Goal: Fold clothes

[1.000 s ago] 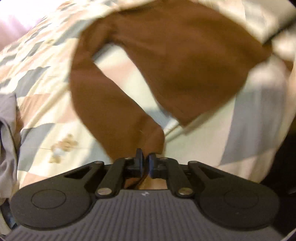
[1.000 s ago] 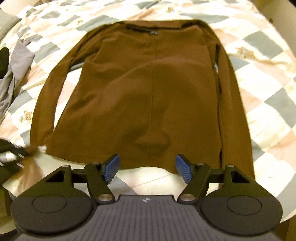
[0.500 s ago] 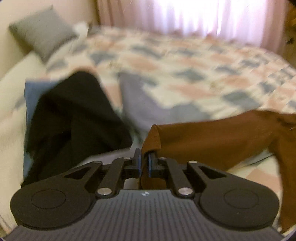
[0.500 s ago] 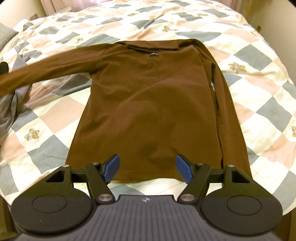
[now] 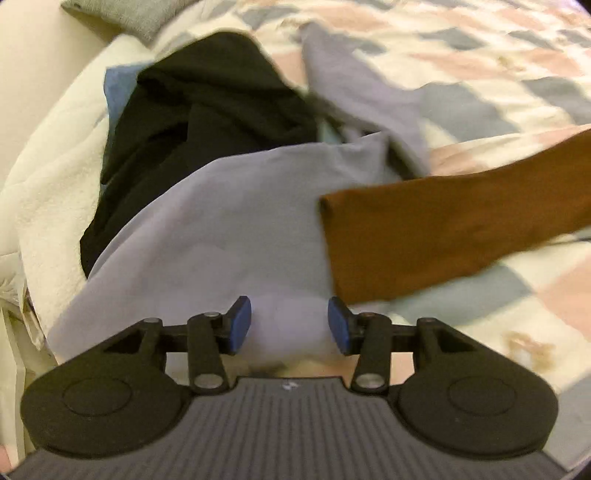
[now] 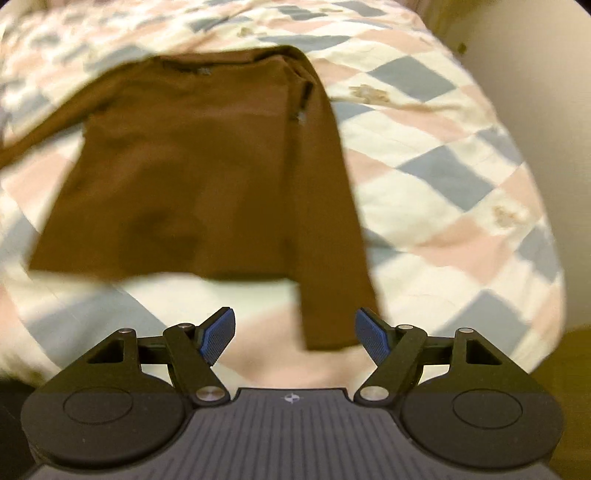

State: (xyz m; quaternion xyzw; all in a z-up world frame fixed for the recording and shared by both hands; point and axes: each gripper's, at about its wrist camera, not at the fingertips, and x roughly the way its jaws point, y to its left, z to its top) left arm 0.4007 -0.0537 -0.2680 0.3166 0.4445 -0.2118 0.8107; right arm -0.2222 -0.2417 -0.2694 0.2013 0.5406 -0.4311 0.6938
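Observation:
A brown long-sleeved top [image 6: 207, 166] lies flat on the checked quilt [image 6: 461, 192], collar at the far end. Its right sleeve [image 6: 332, 258] runs down alongside the body, and the cuff ends just ahead of my right gripper [image 6: 294, 332], which is open with nothing between its blue pads. In the left wrist view the top's other sleeve [image 5: 443, 240] stretches out sideways across the bed, its cuff resting on a grey garment. My left gripper [image 5: 290, 325] is open just in front of that cuff, holding nothing.
A pile of clothes lies ahead of the left gripper: a grey garment [image 5: 229, 236], a black one [image 5: 207, 110], a bit of blue cloth [image 5: 120, 88] and a cream blanket [image 5: 55, 184]. A grey cushion [image 5: 129, 14] sits at the far left. The bed's edge drops off on the right [image 6: 554, 332].
My left gripper pulled the left sleeve out sideways, then opened and let the cuff go. The right gripper stayed open and shifted right, toward the right sleeve's cuff.

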